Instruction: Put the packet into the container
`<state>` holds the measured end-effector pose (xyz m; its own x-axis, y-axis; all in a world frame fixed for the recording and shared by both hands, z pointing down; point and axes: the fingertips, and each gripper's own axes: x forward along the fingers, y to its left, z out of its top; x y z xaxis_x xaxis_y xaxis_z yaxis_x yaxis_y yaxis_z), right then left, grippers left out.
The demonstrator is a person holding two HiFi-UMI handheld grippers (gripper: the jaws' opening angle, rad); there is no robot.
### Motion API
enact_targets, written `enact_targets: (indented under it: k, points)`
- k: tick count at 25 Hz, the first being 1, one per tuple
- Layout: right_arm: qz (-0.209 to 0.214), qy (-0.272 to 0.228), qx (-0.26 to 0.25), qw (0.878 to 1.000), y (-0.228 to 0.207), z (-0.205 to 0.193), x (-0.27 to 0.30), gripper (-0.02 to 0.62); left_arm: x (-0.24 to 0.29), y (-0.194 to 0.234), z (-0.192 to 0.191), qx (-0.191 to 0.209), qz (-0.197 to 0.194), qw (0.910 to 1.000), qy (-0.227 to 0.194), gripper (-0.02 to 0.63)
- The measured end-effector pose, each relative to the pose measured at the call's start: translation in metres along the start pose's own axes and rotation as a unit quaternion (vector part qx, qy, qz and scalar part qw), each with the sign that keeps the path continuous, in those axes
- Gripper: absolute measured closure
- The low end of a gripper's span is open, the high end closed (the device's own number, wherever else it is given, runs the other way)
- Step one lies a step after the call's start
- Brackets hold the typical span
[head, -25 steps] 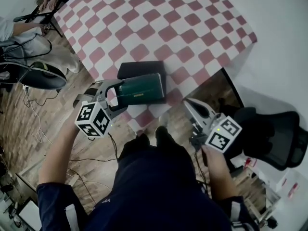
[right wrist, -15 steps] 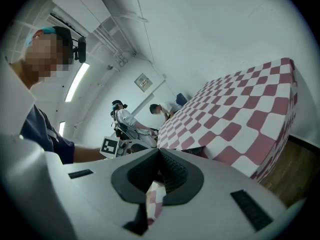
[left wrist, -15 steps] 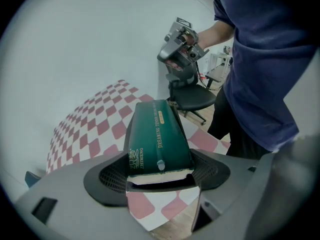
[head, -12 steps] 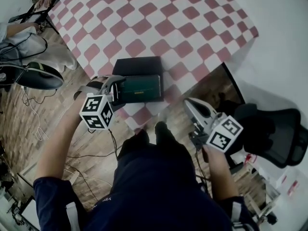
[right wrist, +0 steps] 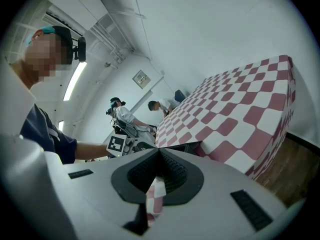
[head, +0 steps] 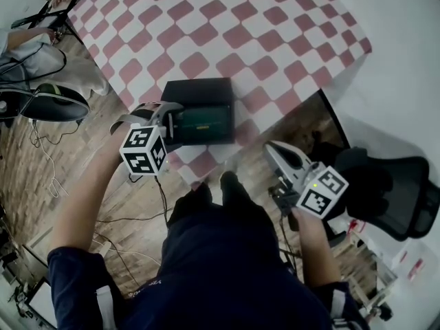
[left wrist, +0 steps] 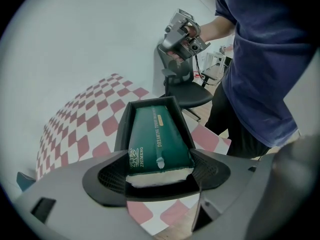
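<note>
While the person stands at its near edge, the table (head: 275,26) shows a red-and-white checked cloth. Wood floor (head: 41,184) below has loose cables (head: 48,153) on it, white wall on the right. Black office chair (head: 392,191) is beside the person's right arm. Other people (head: 27,53) sit off the far-left corner.

Black container (head: 199,90) sits on the cloth near that edge. Left gripper (head: 170,124): jaws apart by the packet's width, clamped on the near end of the green packet (head: 204,119). Packet lies lengthwise inside the container's walls; can't tell if it rests flat on the bottom.

Right gripper (head: 269,148): jaws together, nothing between them, held off the table over the floor, well apart from the container.
</note>
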<state>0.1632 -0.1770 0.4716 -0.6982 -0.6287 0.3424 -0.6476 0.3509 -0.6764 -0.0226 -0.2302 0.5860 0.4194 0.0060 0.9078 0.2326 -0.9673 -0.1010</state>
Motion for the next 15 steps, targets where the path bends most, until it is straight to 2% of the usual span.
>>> enact_targets:
  k: [15]
  points:
    - [0.009, 0.009, -0.008, 1.0, 0.016, -0.005, 0.011, 0.578, -0.002, -0.002, -0.001, -0.028, 0.002, 0.9996, -0.009, 0.204]
